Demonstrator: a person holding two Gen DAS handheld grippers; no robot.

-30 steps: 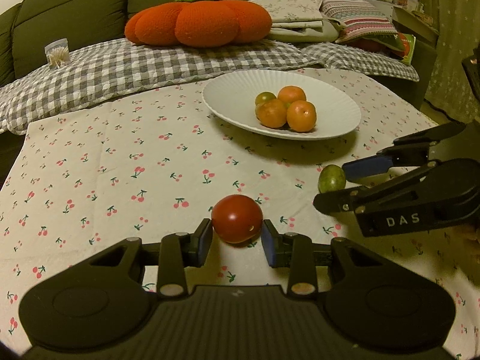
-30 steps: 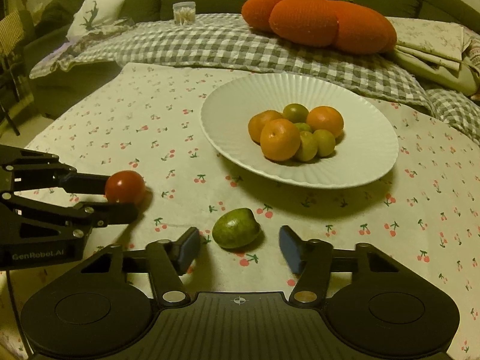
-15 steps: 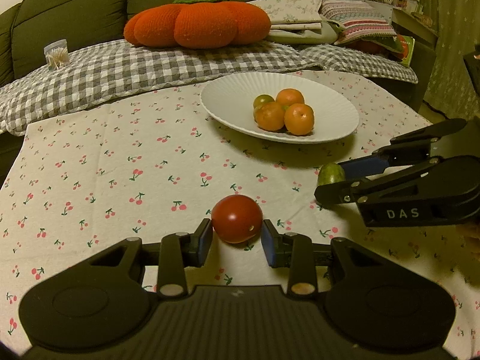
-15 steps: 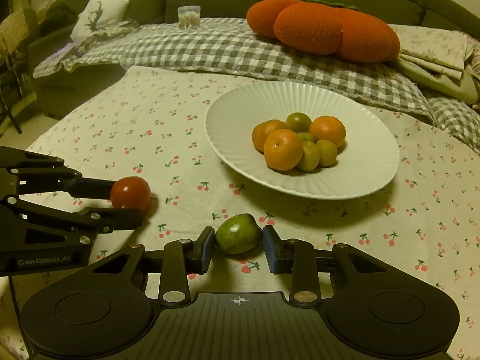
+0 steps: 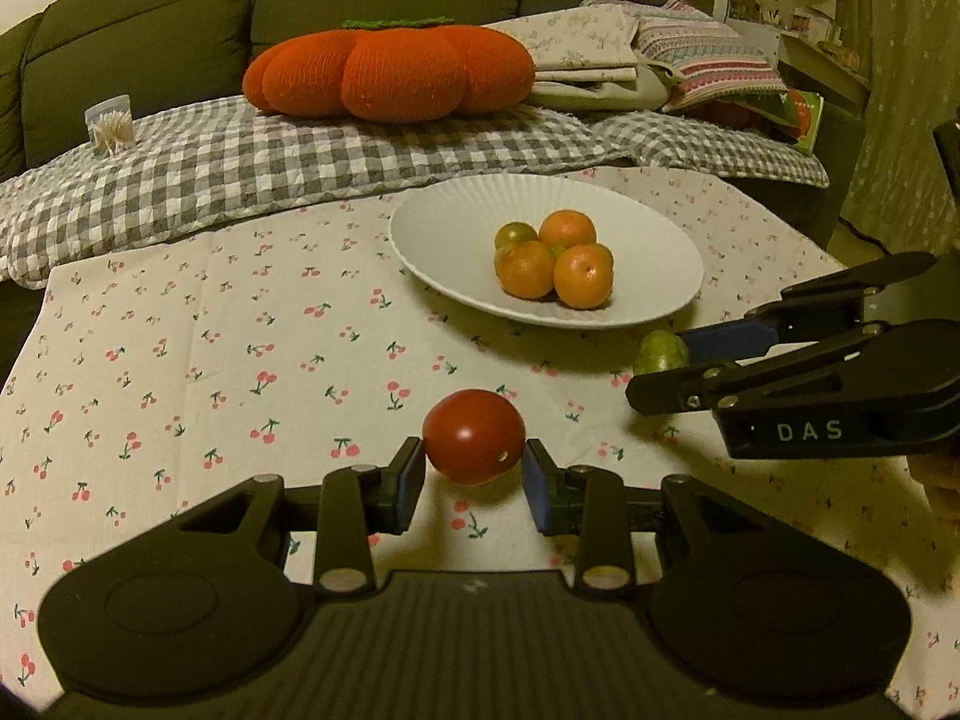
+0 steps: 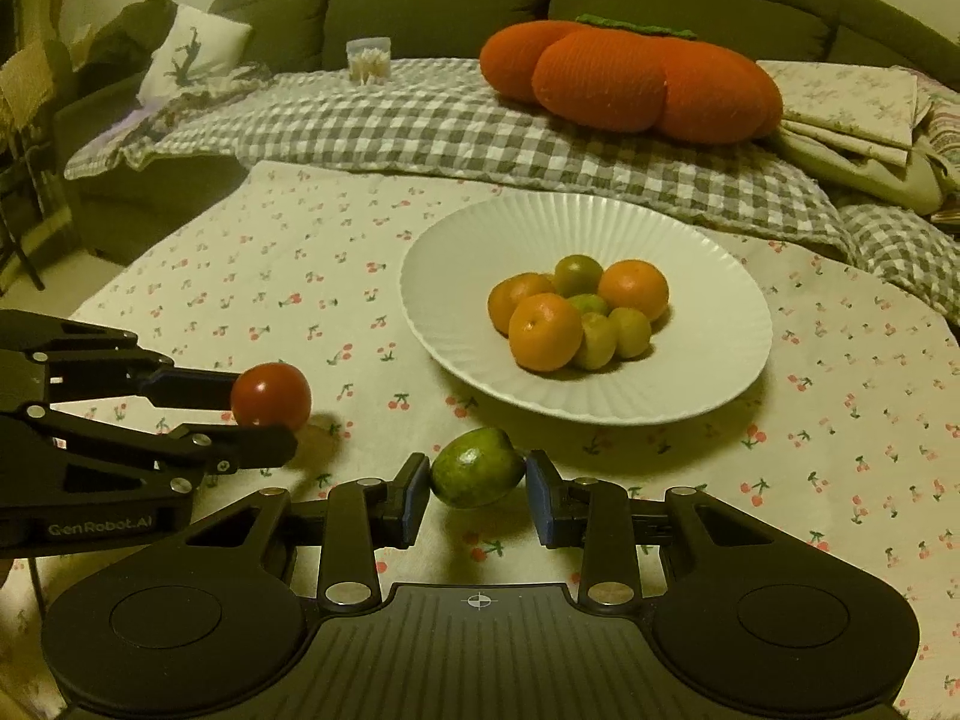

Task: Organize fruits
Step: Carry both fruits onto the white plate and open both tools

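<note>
My left gripper [image 5: 474,471] is shut on a red tomato [image 5: 473,437] and holds it just above the cherry-print cloth; it also shows in the right wrist view [image 6: 271,396]. My right gripper [image 6: 478,495] is shut on a green fruit [image 6: 477,467], lifted slightly off the cloth; in the left wrist view the fruit [image 5: 660,351] shows between the right gripper's fingers [image 5: 729,336]. A white ribbed plate [image 6: 708,324] behind holds several oranges [image 6: 545,331] and small green fruits [image 6: 629,331].
The table carries a cherry-print cloth [image 5: 210,330]. Behind it is a sofa with a checked blanket [image 5: 300,150], an orange pumpkin cushion [image 5: 390,75], folded linens [image 5: 600,54] and a small jar of toothpicks [image 5: 111,125].
My right gripper closed on the green fruit and lifted it a little. My left gripper raised the tomato off the cloth. Both views rose slightly.
</note>
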